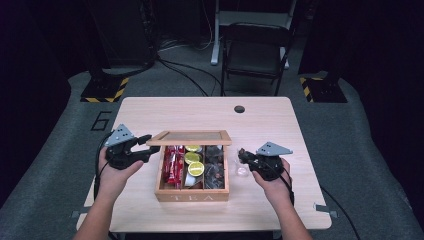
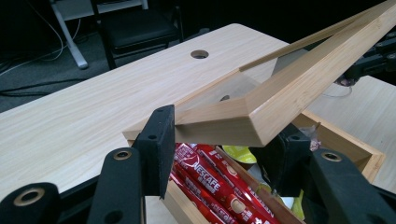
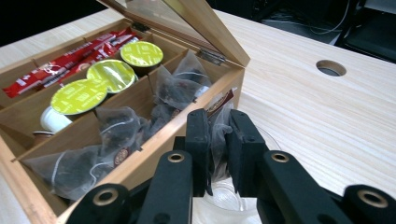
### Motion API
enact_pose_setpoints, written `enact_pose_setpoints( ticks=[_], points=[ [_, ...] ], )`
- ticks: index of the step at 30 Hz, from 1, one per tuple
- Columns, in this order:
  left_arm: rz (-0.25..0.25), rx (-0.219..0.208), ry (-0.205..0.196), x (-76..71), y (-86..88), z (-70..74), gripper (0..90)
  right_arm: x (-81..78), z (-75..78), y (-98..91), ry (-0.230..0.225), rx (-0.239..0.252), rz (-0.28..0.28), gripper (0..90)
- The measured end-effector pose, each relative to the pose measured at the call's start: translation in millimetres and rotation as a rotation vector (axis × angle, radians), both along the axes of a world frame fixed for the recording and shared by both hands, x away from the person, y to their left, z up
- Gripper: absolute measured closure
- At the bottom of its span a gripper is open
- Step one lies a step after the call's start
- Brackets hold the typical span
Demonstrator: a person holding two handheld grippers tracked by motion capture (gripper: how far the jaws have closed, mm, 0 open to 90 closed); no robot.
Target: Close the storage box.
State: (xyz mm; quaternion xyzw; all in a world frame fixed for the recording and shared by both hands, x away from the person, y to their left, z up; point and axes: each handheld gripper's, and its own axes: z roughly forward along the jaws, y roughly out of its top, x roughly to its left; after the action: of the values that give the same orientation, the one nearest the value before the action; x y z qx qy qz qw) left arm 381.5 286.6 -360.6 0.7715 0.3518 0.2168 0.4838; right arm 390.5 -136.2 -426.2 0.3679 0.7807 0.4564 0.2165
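A wooden tea box (image 1: 192, 196) stands mid-table with its glass-paned lid (image 1: 192, 137) raised. My left gripper (image 1: 148, 146) is shut on the lid's left front corner (image 2: 233, 116) and holds it up. Inside lie red Nescafe sticks (image 2: 210, 179), green-topped capsules (image 3: 77, 95) and a compartment of mesh tea bags (image 3: 173, 88). My right gripper (image 3: 219, 140) is shut on one tea bag (image 3: 218, 126), just right of the box wall. It hangs above a small clear glass (image 3: 229, 198), which also shows in the high view (image 1: 242, 170).
The light wood table (image 1: 200, 112) has a round cable hole (image 1: 239, 109) at the back. A black folding chair (image 1: 255, 50) stands on the floor beyond the far edge. Bare tabletop lies to the right of the glass and behind the box.
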Motion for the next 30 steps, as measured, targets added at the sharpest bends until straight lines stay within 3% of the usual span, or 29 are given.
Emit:
enact_pose_setpoints(
  ticks=[19,25,30],
  points=[
    [0.0,0.001,0.0,-0.1,0.1,-0.2,50.0,5.1,-7.9,-2.9,0.018,-0.027,-0.025,78.8],
    [0.002,0.002,-0.001,-0.4,-0.1,-0.3,49.9,7.1,-12.7,-1.3,0.022,-0.045,-0.032,67.0],
    [0.001,0.004,0.0,-0.5,-0.1,-0.2,49.9,5.6,-10.3,-1.0,0.004,-0.047,-0.038,65.5]
  ],
)
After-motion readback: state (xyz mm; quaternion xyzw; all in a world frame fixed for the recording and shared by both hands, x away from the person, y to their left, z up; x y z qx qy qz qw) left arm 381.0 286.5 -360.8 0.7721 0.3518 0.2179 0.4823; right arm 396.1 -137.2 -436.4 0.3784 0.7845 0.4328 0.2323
